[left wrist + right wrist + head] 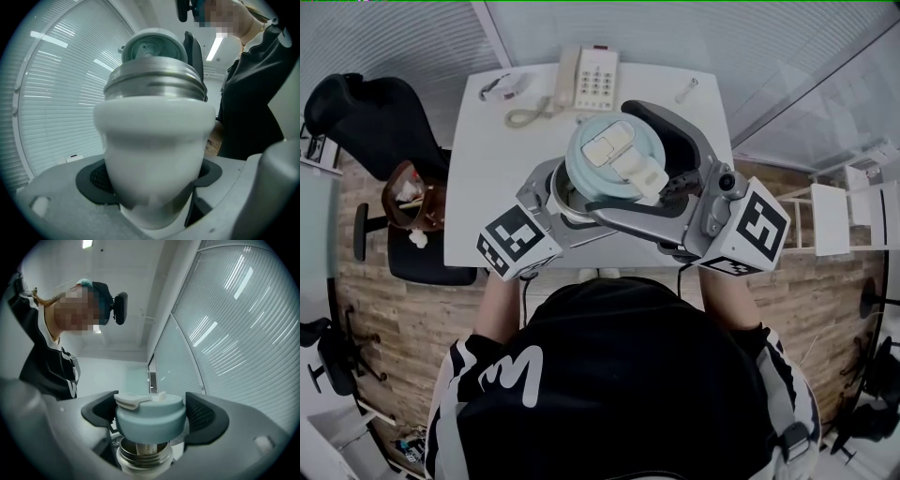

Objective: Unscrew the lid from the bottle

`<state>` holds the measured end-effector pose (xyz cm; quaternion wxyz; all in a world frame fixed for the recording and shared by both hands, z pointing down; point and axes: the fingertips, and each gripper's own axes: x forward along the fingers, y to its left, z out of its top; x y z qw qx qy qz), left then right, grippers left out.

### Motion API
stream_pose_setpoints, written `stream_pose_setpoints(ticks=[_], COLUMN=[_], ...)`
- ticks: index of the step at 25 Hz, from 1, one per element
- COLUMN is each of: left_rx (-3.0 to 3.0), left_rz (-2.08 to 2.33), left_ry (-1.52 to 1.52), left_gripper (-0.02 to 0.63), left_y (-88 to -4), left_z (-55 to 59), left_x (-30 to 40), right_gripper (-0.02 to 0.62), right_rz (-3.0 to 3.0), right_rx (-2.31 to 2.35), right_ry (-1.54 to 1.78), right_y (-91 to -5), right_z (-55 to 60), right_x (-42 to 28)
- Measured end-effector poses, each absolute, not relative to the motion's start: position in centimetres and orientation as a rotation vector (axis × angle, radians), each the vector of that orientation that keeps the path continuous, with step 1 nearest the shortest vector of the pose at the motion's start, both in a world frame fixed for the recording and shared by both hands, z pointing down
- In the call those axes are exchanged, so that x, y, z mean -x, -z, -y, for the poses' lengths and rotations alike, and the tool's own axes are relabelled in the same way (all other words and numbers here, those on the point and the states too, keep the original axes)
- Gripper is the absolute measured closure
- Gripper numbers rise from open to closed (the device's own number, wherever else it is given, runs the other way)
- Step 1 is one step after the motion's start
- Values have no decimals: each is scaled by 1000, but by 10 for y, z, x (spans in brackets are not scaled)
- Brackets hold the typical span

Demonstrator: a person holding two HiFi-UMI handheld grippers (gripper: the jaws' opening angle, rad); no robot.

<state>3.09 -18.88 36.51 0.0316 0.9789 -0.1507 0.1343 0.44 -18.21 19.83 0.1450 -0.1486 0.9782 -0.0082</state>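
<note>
In the left gripper view, the bottle [154,140] has a white body and a steel threaded neck [154,82]. My left gripper [154,187] is shut on its body and holds it upright above the table. The pale blue lid [150,420] with a white flip tab sits between the black pads [202,417] of my right gripper [151,414], which is shut on it. The lid stands a little above the steel neck [143,458], with a gap in which its inner plug shows. In the head view the lid [614,157] covers most of the bottle [565,194].
Below the grippers is a white table [487,187] with a telephone [589,80], a small white-and-red object [506,86] and a small pale item [686,90] at its far side. A black chair [366,112] and a brown bag [412,197] stand at the left.
</note>
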Motion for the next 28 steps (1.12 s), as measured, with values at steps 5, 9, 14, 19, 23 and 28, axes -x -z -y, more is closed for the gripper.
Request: stream_pose_setpoints(ticks=[5,9,14,19,23,28], left_rx=[-3016,-3029,-3032,-3030,-3031,-3035], left_rz=[469,487,490,496,489,484], left_ry=[-413,-406,-415,-422,-421,-427], left_gripper=[158,158,158,159,158,160], left_y=[-365,-364,-367,-369,-370,-371], left_z=[185,189,189,191,192,191], left_x=[-31,-28,-24,-23,-24,-24], right_gripper=[156,156,156,156,156,156], right_rz=[-2830,-2830,-2811,-2833,-2834,-2833], right_rx=[433,437,456,485,492,501], right_ry=[-22,-37,-17,-43,-43,-41], right_y=[-195,-194,-192,-194,-195,-196], right_z=[175,174,174,175,176,176], right_x=[-7,-7,-9,-9,-9,-9])
